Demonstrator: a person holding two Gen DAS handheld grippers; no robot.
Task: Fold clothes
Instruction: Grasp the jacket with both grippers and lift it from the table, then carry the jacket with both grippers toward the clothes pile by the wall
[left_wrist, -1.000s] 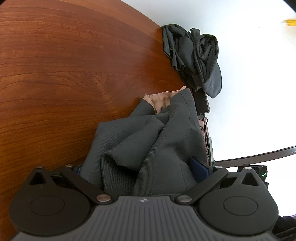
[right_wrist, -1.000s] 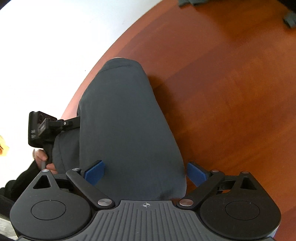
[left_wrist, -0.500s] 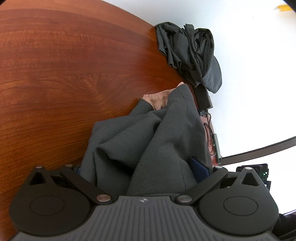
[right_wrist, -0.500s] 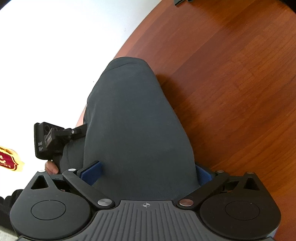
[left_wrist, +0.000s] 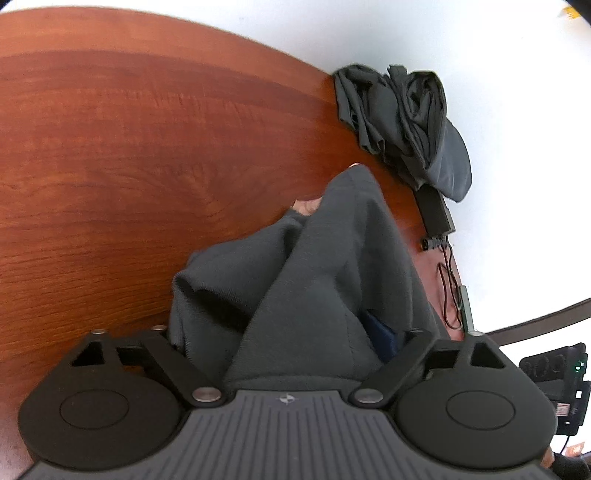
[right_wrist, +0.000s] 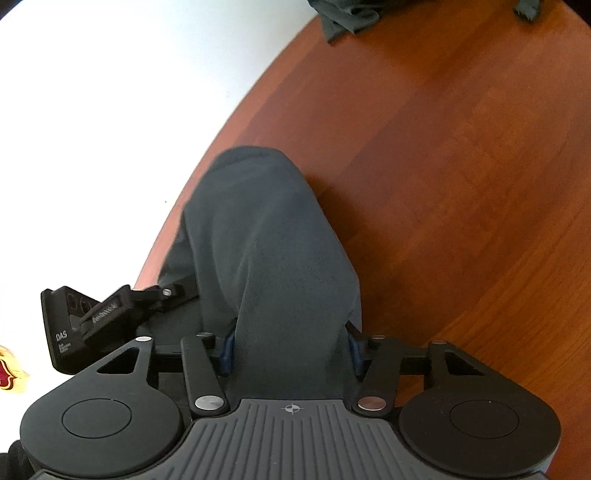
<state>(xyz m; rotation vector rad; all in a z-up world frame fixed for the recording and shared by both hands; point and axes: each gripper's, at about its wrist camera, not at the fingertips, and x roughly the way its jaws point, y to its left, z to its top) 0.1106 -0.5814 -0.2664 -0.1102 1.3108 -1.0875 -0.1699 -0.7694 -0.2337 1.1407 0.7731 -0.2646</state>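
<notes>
A dark grey garment (left_wrist: 314, 280) lies bunched on the red-brown wooden table (left_wrist: 110, 166), near its rounded edge. A bit of pinkish lining (left_wrist: 306, 205) shows at its far end. My left gripper (left_wrist: 280, 332) is over the near end, jaws closing, cloth heaped between them; one blue pad (left_wrist: 380, 339) shows with fabric draped on it, the other is hidden. In the right wrist view the garment (right_wrist: 266, 240) runs up as a ridge. My right gripper (right_wrist: 290, 347) is closing, and both blue pads (right_wrist: 226, 350) touch the fold's sides. The left gripper's body (right_wrist: 110, 314) shows beside it.
A pile of dark clothes (left_wrist: 402, 125) sits at the table's far edge, also seen in the right wrist view (right_wrist: 343, 14). A black adapter box (left_wrist: 436, 210) and a thin cable (left_wrist: 448, 280) lie along the edge. A power strip (left_wrist: 554, 365) is below, off the table.
The right jaws have drawn in from wide apart until both pads meet the cloth. The left jaws have narrowed a little. Both grippers have lifted and tipped, and the garment bunches higher.
</notes>
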